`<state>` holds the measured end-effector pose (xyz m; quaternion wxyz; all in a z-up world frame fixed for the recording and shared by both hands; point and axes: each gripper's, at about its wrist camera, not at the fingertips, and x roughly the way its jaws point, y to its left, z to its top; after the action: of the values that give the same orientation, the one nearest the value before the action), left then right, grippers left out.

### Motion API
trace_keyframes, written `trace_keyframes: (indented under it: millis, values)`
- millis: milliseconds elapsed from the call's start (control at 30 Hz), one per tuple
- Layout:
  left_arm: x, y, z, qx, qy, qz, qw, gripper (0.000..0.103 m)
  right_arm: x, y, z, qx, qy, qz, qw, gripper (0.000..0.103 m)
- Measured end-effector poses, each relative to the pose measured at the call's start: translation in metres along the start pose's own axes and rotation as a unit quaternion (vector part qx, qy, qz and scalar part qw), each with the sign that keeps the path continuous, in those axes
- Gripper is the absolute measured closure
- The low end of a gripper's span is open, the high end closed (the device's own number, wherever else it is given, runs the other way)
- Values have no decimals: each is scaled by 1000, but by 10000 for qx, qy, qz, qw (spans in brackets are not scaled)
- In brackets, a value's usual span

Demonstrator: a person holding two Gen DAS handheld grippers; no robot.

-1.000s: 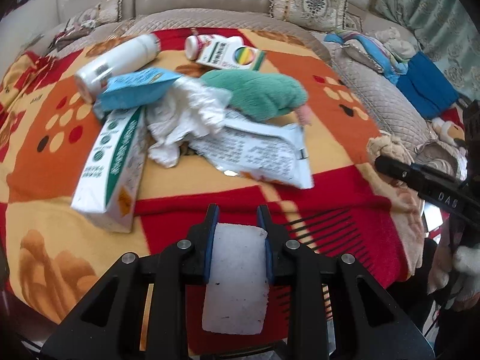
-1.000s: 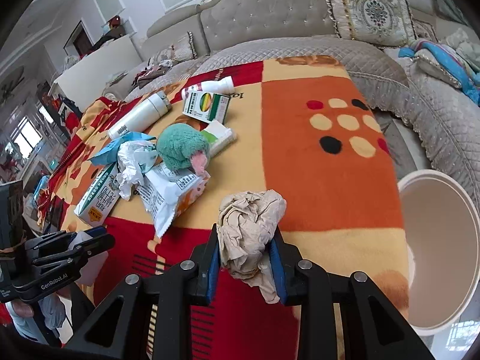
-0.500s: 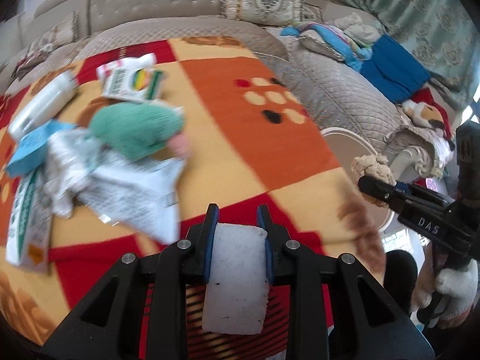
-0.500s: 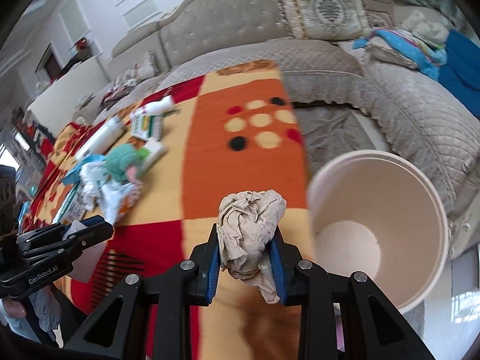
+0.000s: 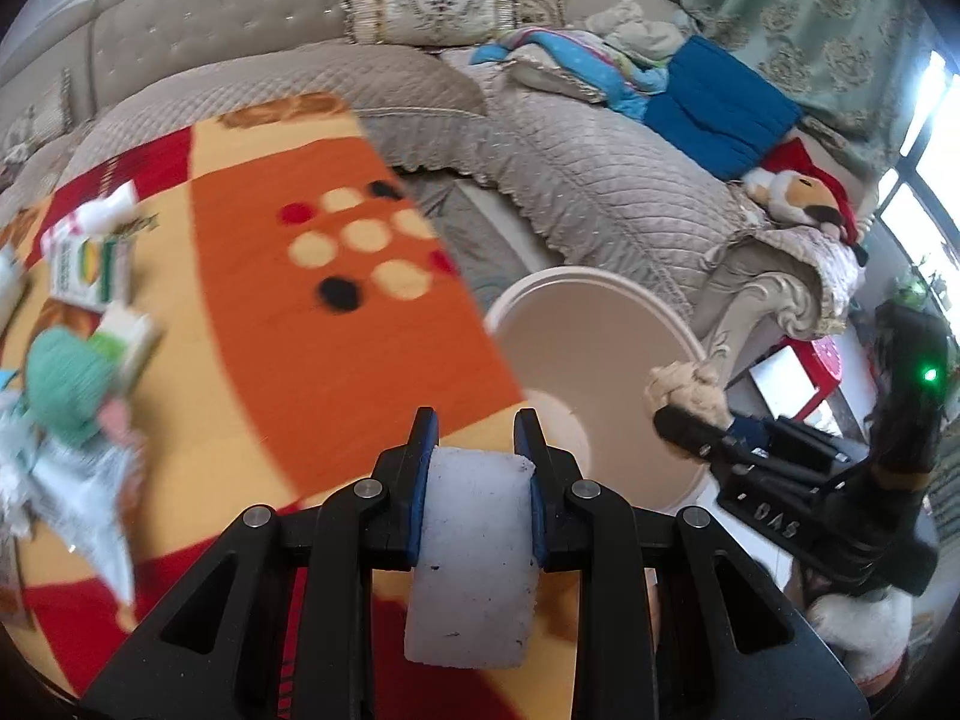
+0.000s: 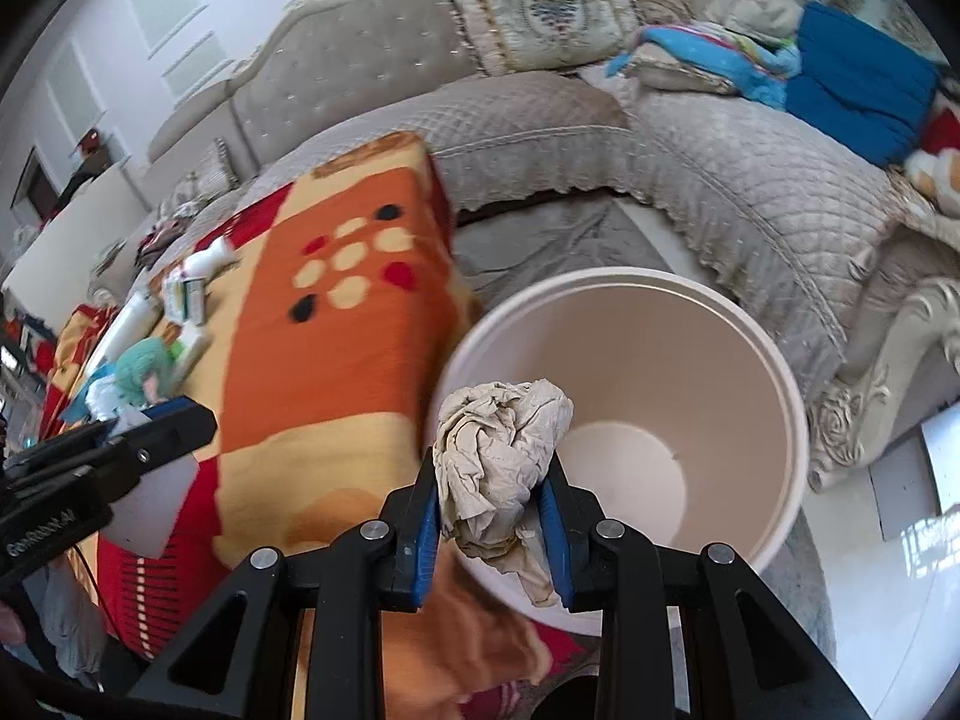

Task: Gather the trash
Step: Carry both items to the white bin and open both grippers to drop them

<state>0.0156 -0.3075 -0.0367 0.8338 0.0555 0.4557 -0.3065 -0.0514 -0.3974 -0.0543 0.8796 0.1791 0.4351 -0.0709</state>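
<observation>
Left gripper point(image 5: 477, 438): squeezed tight on a white foam block point(image 5: 474, 558), over the edge of the blanket.
Right gripper point(image 6: 492, 480): squeezed tight on a crumpled brown paper ball point(image 6: 498, 462), right above the bin.
Bin point(image 6: 774, 372): round, cream, open, on the floor just beside the blanket's edge.
Blanket point(image 5: 288, 324): orange, red and yellow with dots.
Other trash: a green fuzzy thing point(image 5: 69, 384), wrappers and a small box point(image 5: 90, 270) lie farther left on the blanket.
Sofa point(image 5: 600, 192): grey, behind it all.
</observation>
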Motion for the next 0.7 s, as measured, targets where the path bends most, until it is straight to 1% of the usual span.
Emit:
trace_keyframes:
  millis: [100,233,433,533,633,700]
  values:
    - [10,-11,9,0,28,-160,9999,79,1,-18,1,163,16,-83,9998,74]
    - [25,-27,21,44,64,-288,9996,79,5,-34,2,305,50,-127,9994,74]
    - [33,-37,30,-22,29,-539,9985,78,12,-44,1,381,103,-192,9990,75]
    - [37,-39,33,-40,-53,-475,9989,76,16,-48,0,438,128,-192,9988,74]
    - [42,-40,35,-49,-67,-485,9988,72,20,-50,0,477,158,-191,9986,74]
    - [46,-38,36,-79,-19,-514,9986,64,22,-52,0,495,191,-212,9984,74]
